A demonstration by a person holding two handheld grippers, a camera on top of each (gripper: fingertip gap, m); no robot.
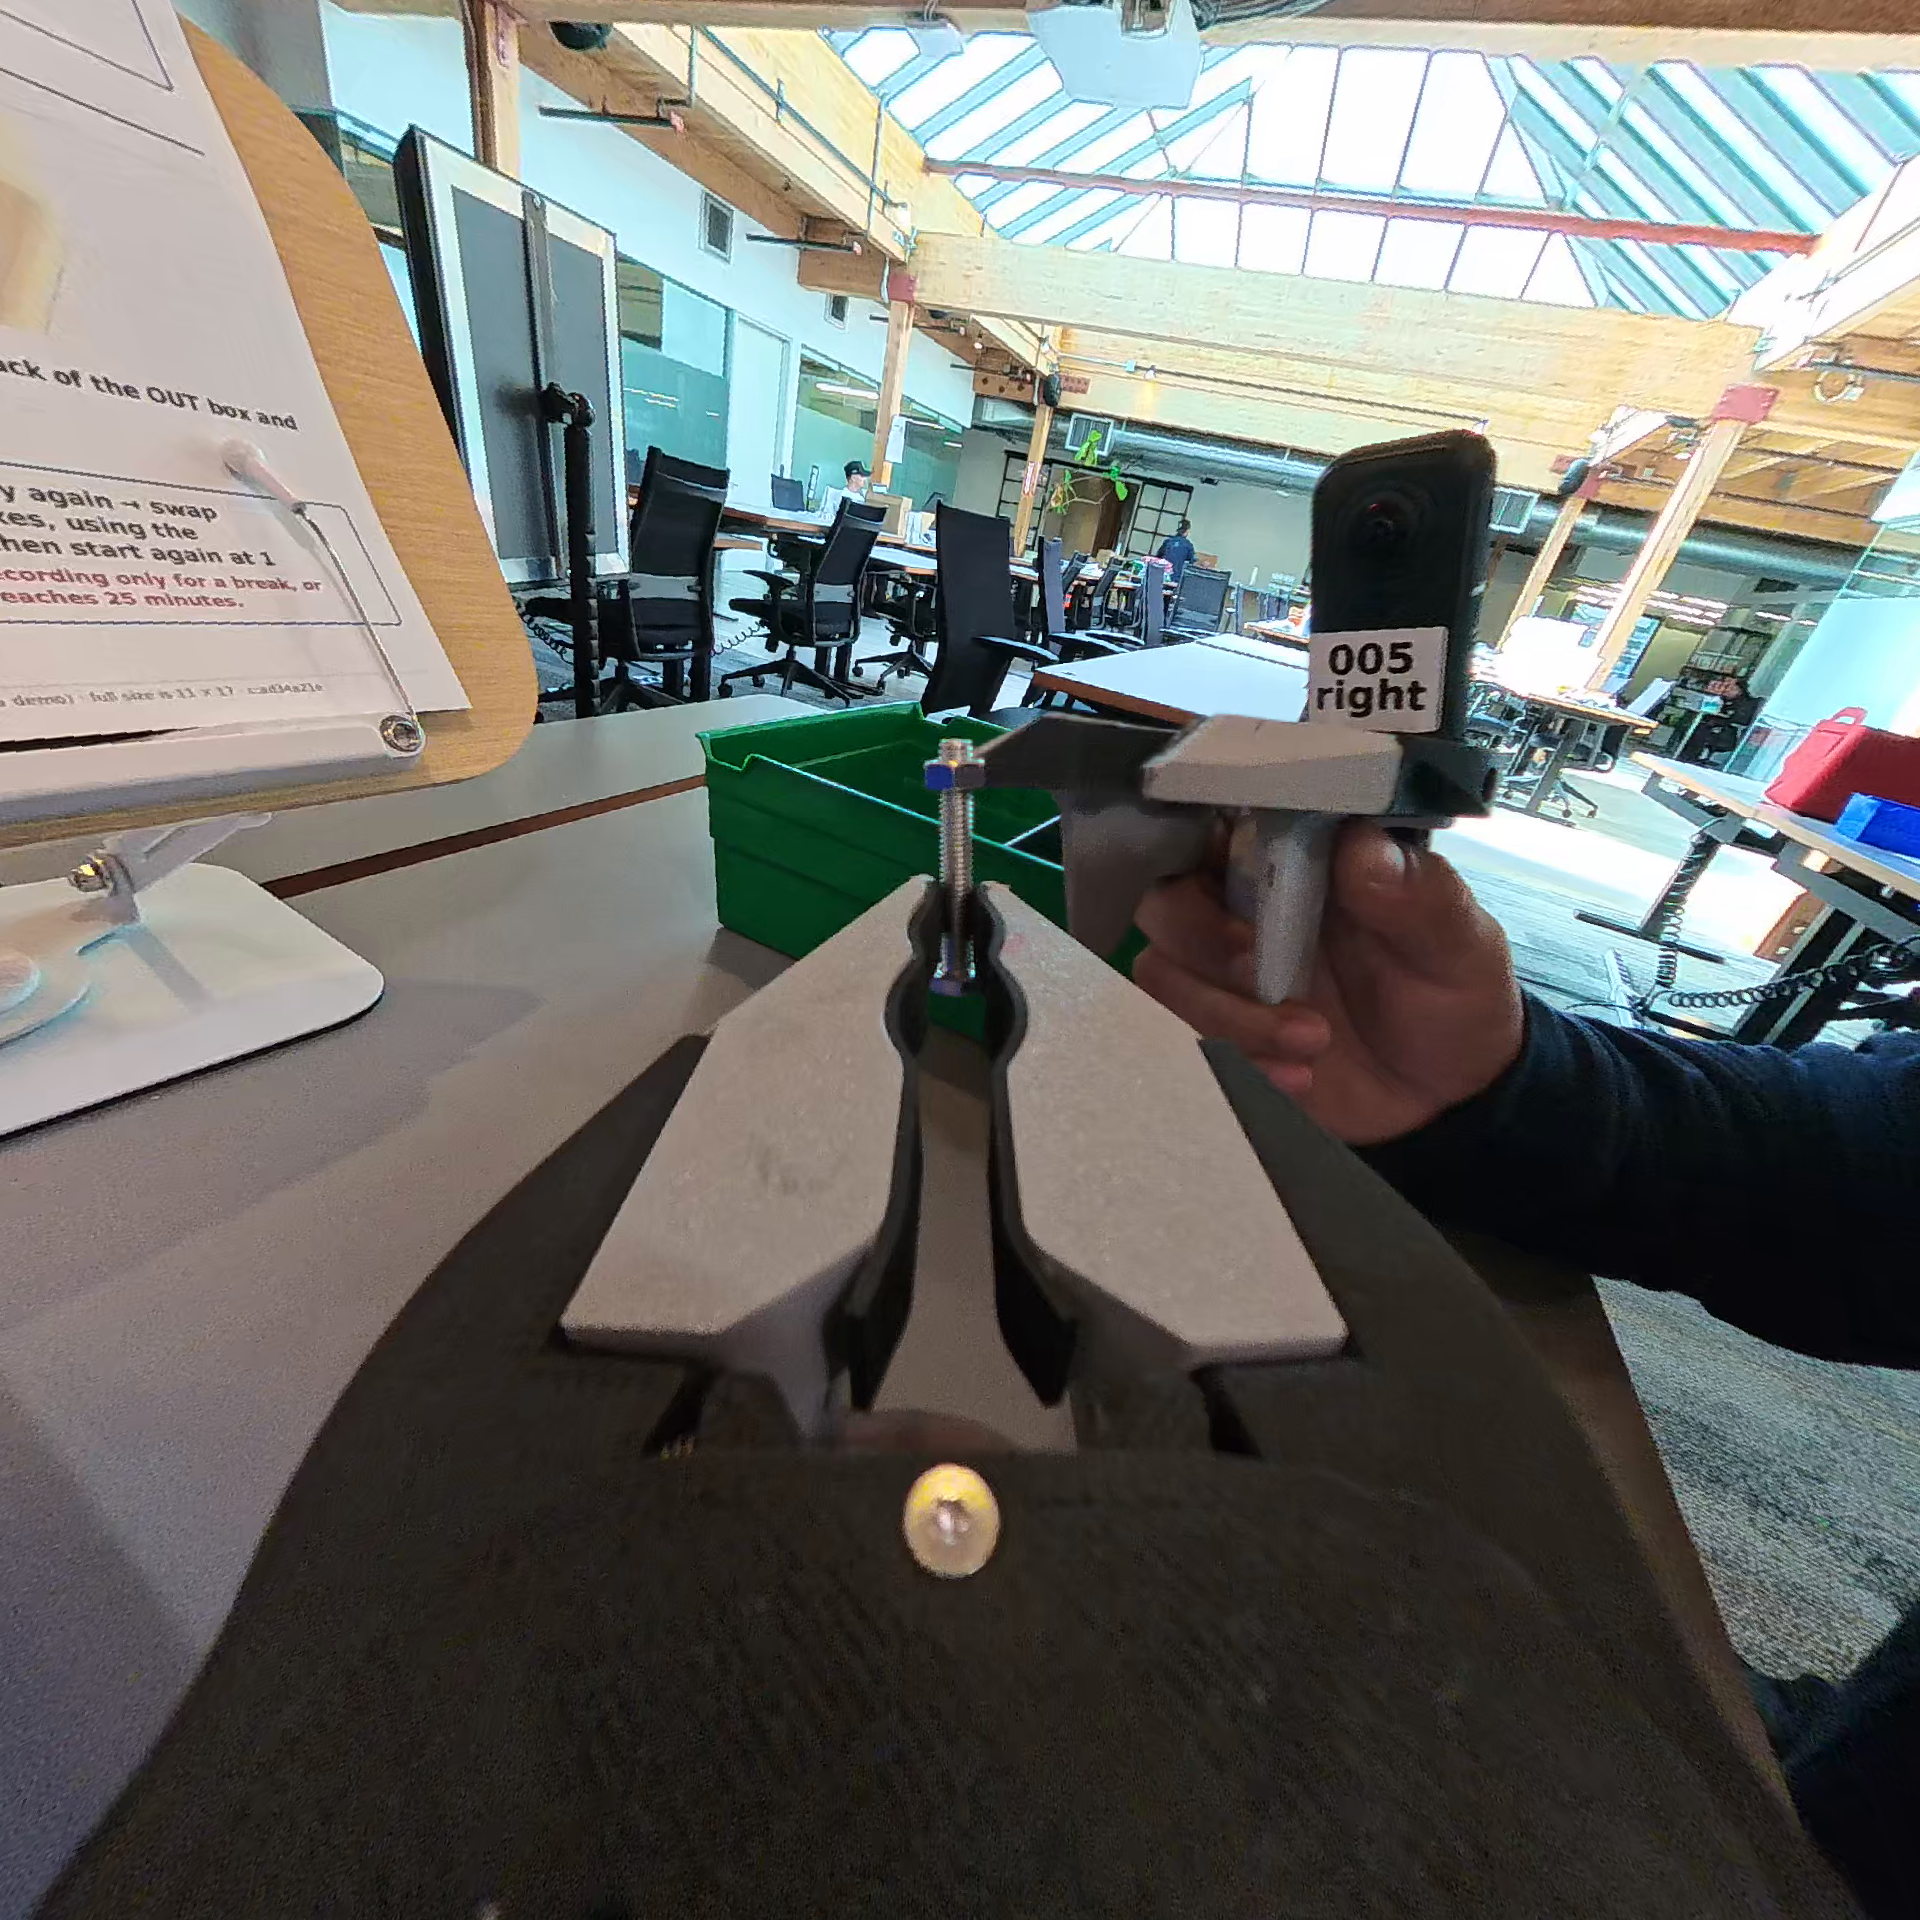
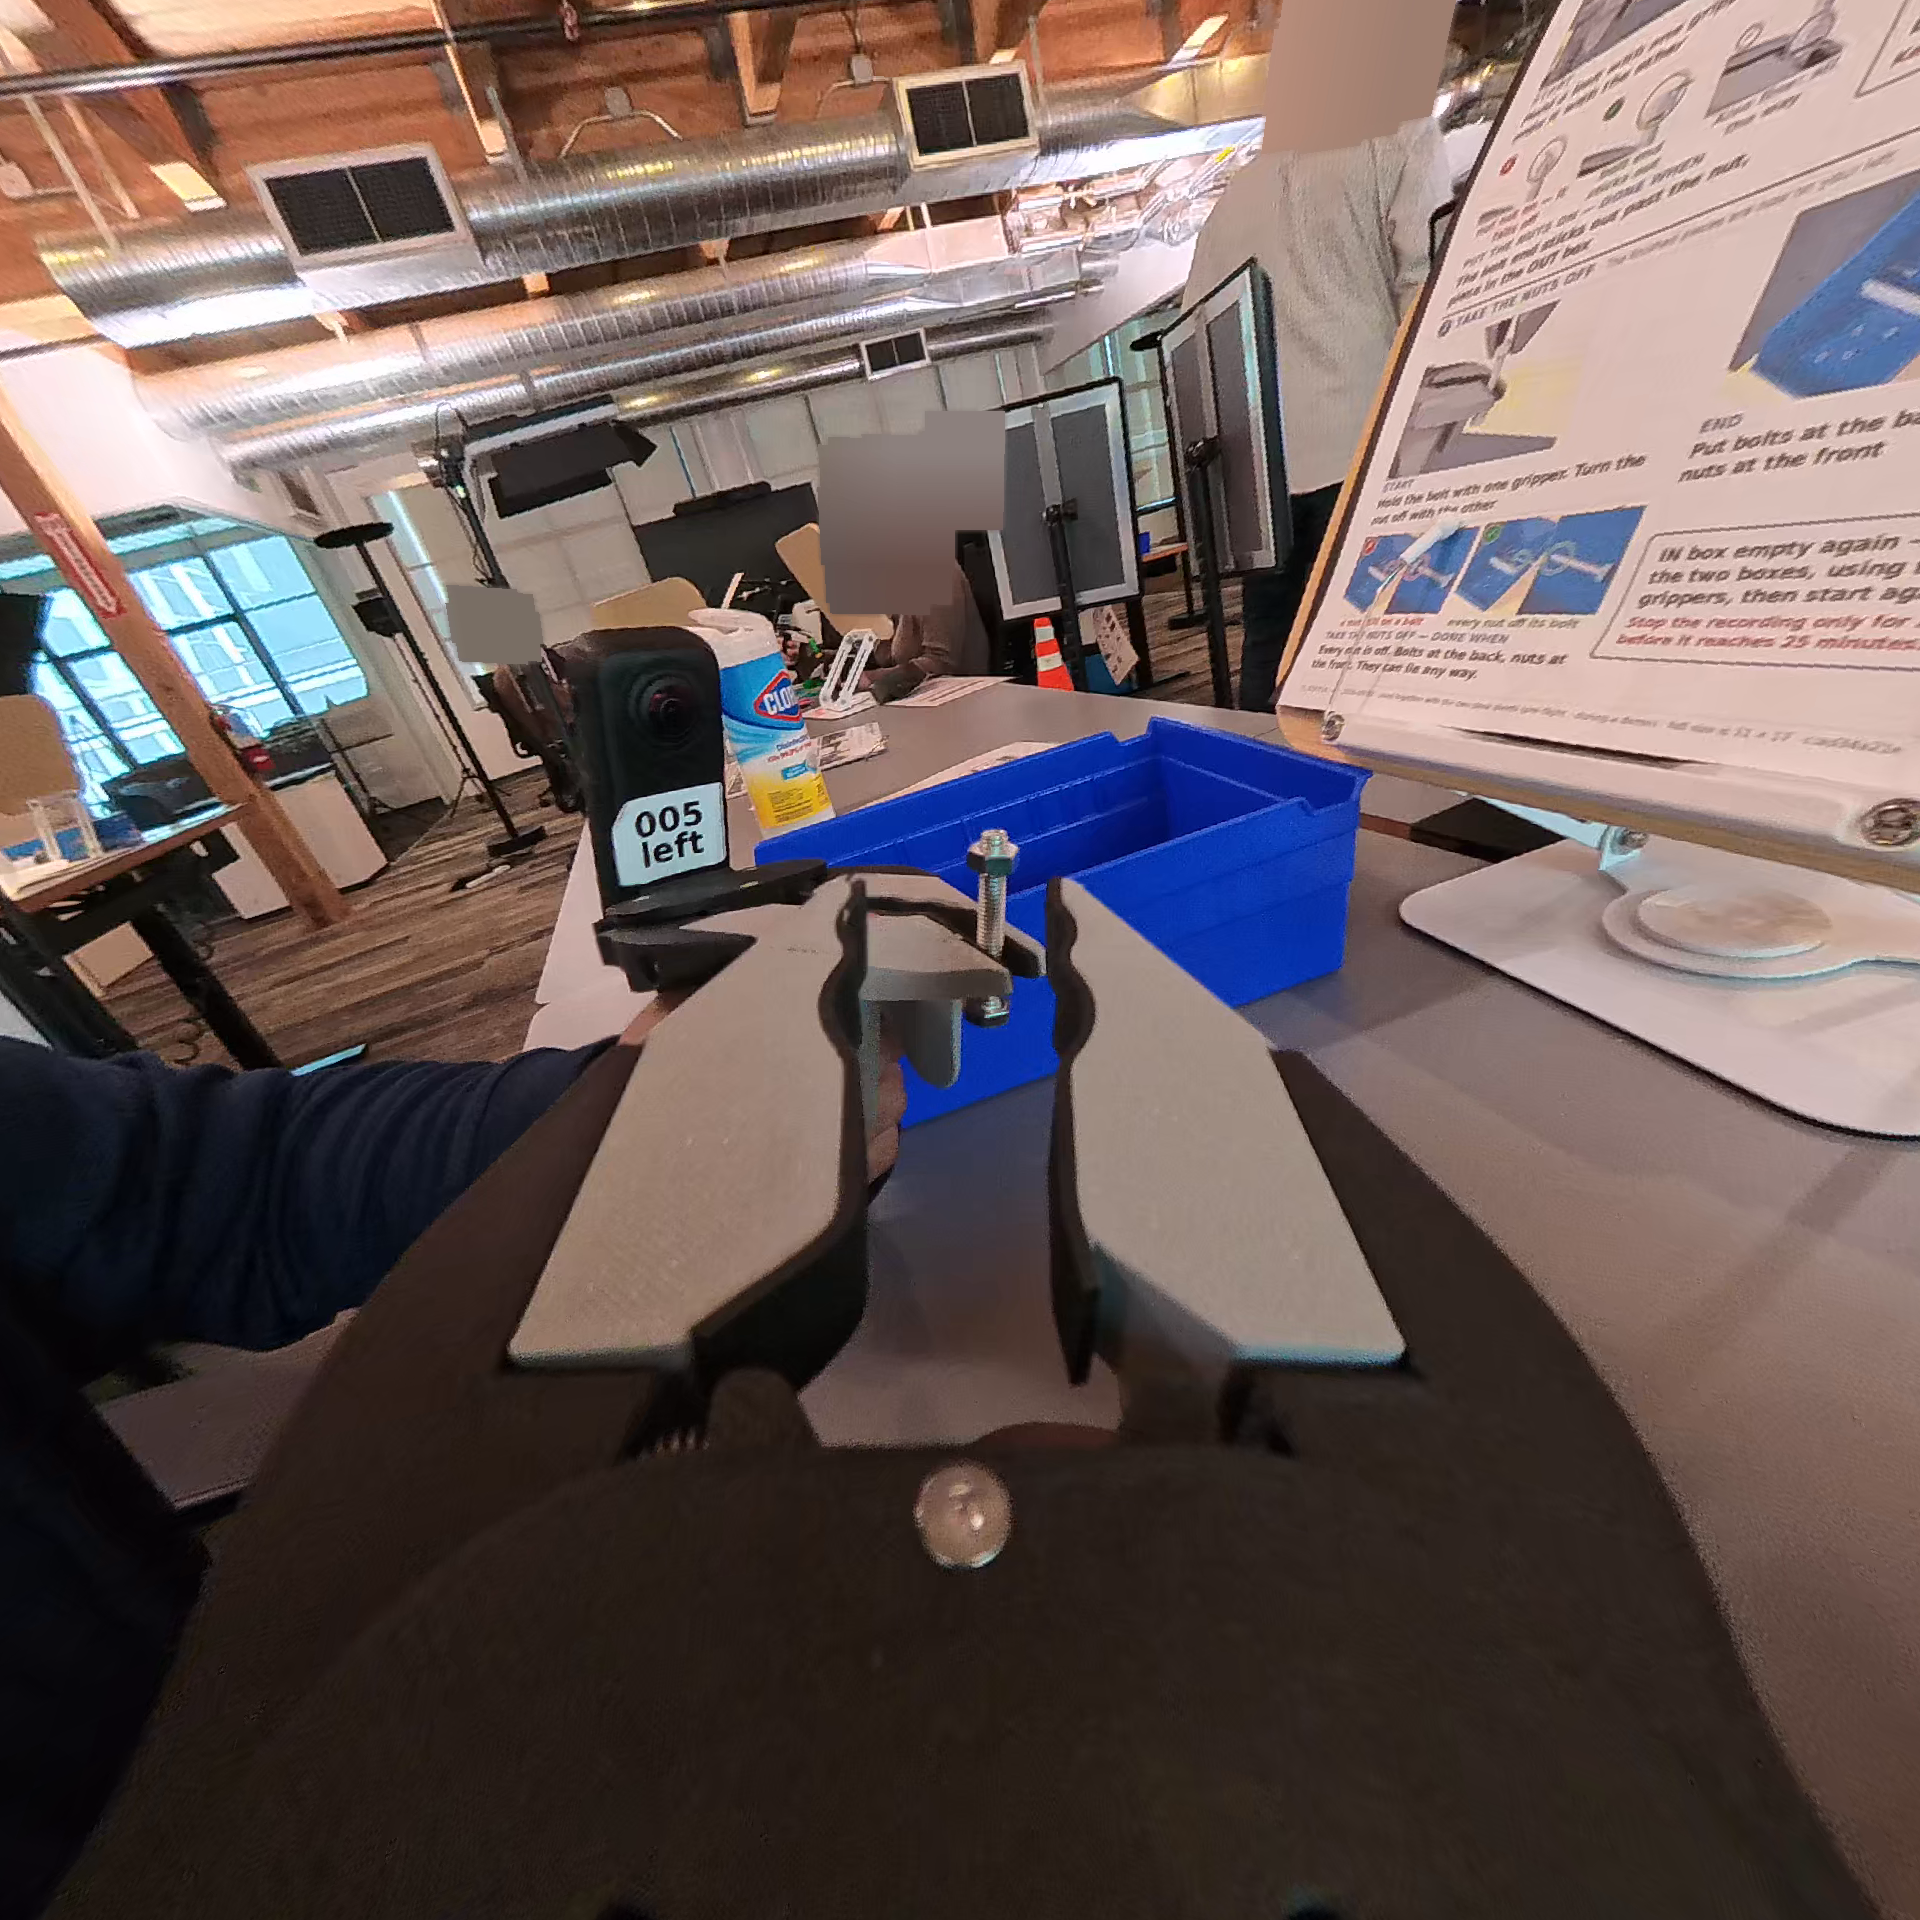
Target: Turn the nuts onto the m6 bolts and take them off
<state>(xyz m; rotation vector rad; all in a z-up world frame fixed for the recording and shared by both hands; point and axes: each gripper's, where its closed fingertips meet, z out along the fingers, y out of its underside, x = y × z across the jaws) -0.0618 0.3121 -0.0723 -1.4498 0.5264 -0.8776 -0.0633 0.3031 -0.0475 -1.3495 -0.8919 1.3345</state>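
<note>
My left gripper [image 1: 954,920] is shut on a silver M6 bolt [image 1: 956,842] and holds it upright by the lower shank, with the head [image 1: 952,979] below the fingertips. A hex nut [image 1: 954,774] sits near the bolt's top, and a little thread shows above it. My right gripper [image 2: 951,925] is open and empty, level with the nut [image 2: 992,858]. In the left wrist view the right gripper's tips [image 1: 1013,758] are just right of the nut and apart from it. The right wrist view shows the left gripper [image 2: 982,961] and the bolt [image 2: 990,914] just beyond my open fingers.
A green bin [image 1: 790,831] stands behind the bolt in the left wrist view, and a blue bin [image 2: 1226,831] in the right wrist view. An instruction sheet on a white stand [image 1: 187,966] [image 2: 1662,997] is beside them. A wipes canister [image 2: 774,727] stands farther back on the grey table [image 1: 416,1091].
</note>
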